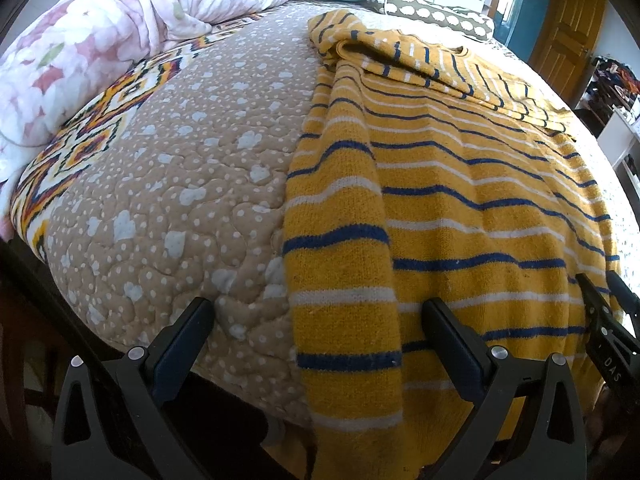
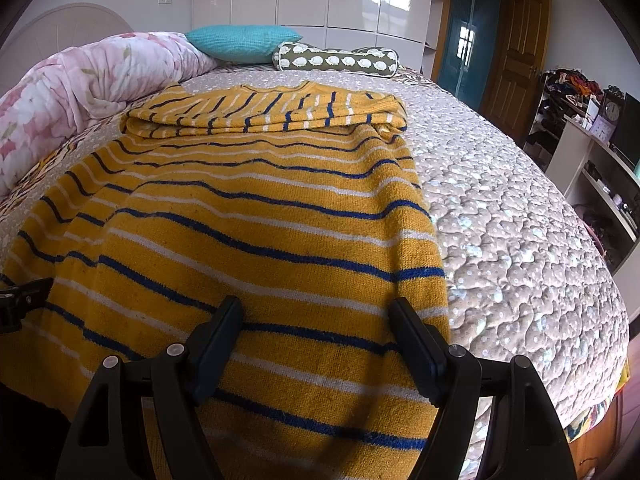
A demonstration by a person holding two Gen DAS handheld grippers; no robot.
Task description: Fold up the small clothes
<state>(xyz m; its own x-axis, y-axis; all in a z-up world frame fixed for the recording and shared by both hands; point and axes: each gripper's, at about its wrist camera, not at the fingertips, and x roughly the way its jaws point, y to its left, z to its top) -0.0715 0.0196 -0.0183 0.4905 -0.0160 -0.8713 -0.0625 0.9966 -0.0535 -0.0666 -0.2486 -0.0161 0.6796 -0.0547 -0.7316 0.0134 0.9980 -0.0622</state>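
A yellow sweater [image 1: 460,208] with blue and white stripes lies flat on the bed, its sleeves folded across the far end [image 2: 264,114]; its hem hangs over the near edge. My left gripper [image 1: 320,312] is open, straddling the sweater's left edge near the hem. My right gripper [image 2: 316,312] is open over the sweater's [image 2: 248,224] right part near the hem. The right gripper also shows at the right edge of the left wrist view [image 1: 612,320], and the left gripper at the left edge of the right wrist view [image 2: 20,300].
The bed has a beige quilted cover [image 1: 172,184]. A floral duvet [image 1: 100,40], a teal pillow [image 2: 244,42] and a patterned bolster [image 2: 336,60] lie at the far end. Shelves and a desk [image 2: 592,152] stand to the right, by a wooden door [image 2: 516,56].
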